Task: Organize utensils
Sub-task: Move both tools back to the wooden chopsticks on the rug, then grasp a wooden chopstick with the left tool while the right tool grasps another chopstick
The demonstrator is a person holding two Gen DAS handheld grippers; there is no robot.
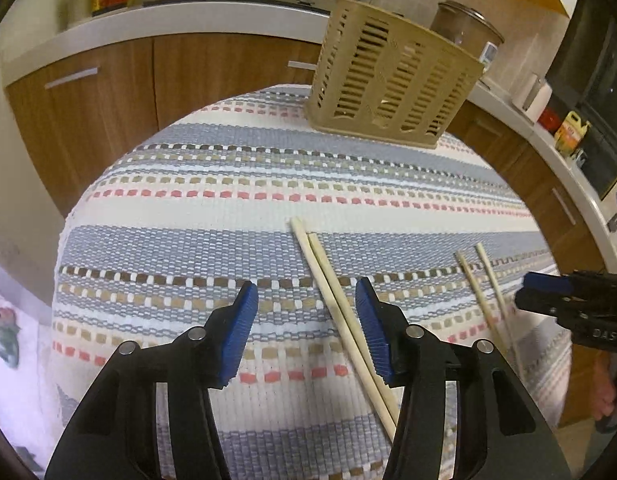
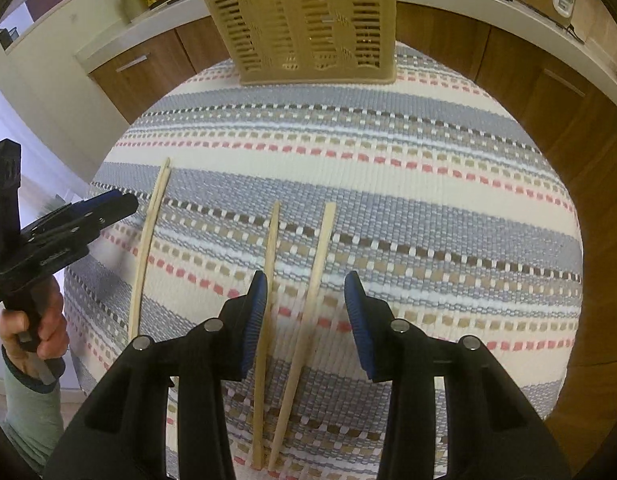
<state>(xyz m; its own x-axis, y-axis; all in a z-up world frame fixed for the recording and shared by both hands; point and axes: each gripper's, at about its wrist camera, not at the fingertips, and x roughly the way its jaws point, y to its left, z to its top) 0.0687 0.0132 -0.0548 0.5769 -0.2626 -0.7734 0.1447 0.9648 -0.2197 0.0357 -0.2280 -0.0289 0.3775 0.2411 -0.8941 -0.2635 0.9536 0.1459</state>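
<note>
Chopsticks lie in two pairs on a striped woven cloth [image 1: 228, 208] over a round table. In the left wrist view, the left gripper [image 1: 306, 292] hangs above the cloth with its jaws apart and nothing pinched; one pair of chopsticks [image 1: 340, 304] runs just inside its right blue pad. The second pair [image 1: 484, 300] lies further right, by the right gripper [image 1: 544, 292] — its jaws cannot be judged from here. A beige slotted utensil holder [image 1: 392, 76] stands at the cloth's far edge.

In the right wrist view, the right gripper [image 2: 306, 284] straddles the second pair [image 2: 292, 320] — jaws partly parted, whether the left pad touches a stick is unclear. A hand [image 2: 32, 328] holds the left gripper [image 2: 112, 204].
</note>
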